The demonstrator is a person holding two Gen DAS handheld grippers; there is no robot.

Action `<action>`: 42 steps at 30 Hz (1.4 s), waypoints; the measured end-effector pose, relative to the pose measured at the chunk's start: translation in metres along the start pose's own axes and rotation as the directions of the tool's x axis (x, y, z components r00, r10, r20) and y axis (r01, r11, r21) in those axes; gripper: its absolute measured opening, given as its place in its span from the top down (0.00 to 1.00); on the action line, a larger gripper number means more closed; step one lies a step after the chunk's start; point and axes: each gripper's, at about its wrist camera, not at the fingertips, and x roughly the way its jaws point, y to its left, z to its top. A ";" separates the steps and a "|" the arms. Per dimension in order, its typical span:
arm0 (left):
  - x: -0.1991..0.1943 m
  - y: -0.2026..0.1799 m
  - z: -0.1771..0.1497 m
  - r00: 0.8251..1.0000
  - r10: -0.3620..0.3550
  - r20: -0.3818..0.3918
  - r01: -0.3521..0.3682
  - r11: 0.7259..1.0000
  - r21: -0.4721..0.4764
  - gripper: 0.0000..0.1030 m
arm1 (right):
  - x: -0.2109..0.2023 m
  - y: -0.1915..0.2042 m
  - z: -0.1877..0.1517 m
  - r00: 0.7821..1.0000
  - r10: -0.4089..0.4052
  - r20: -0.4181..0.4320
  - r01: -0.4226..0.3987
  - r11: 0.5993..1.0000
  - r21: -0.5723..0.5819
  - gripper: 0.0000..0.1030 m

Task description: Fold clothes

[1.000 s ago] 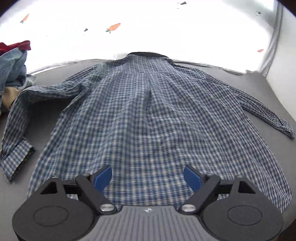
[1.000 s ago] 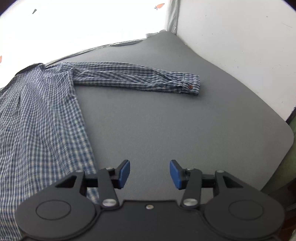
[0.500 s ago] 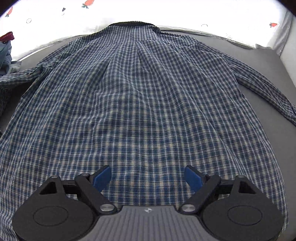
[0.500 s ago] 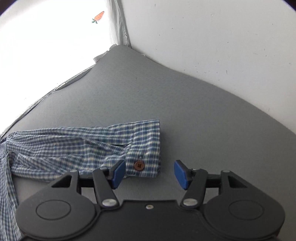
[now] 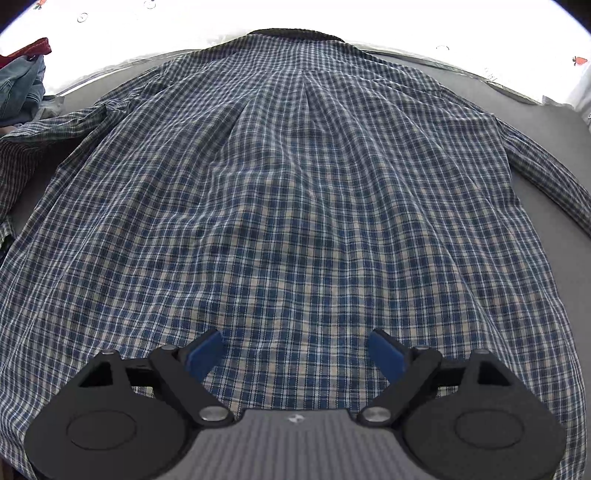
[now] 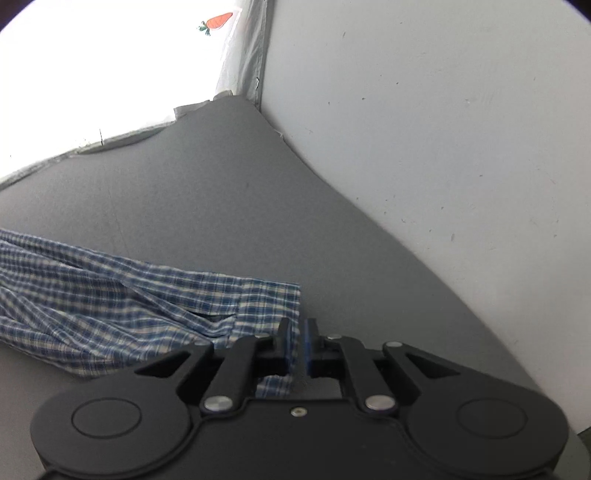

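Shirt [image 5: 295, 192] spread flat, unfolded – your right gripper [image 6: 294, 341] just closed, pinching sleeve cuff [image 6: 269, 299]; your left gripper [image 5: 295, 350] gapes empty above hem – every fold ahead.

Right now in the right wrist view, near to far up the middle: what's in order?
right gripper, its jaws just closed on the cuff → plaid shirt sleeve cuff → bare grey table surface → white curtain with a carrot print at the far edge.
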 end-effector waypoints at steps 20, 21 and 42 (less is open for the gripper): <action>-0.004 0.030 -0.008 1.000 0.023 -0.013 -0.024 0.995 -0.100 0.14 | -0.071 0.221 0.017 0.731 0.680 -0.045 -0.675 0.714 -0.187 0.60; -0.004 0.032 -0.008 1.000 0.024 -0.013 -0.025 0.994 -0.111 0.14 | -0.070 0.232 0.019 0.720 0.691 -0.058 -0.690 0.706 -0.158 0.61; -0.038 0.117 -0.005 0.988 0.131 0.088 -0.117 0.983 -0.144 0.13 | -0.120 0.234 -0.033 0.757 0.642 -0.122 -0.653 0.749 -0.114 0.55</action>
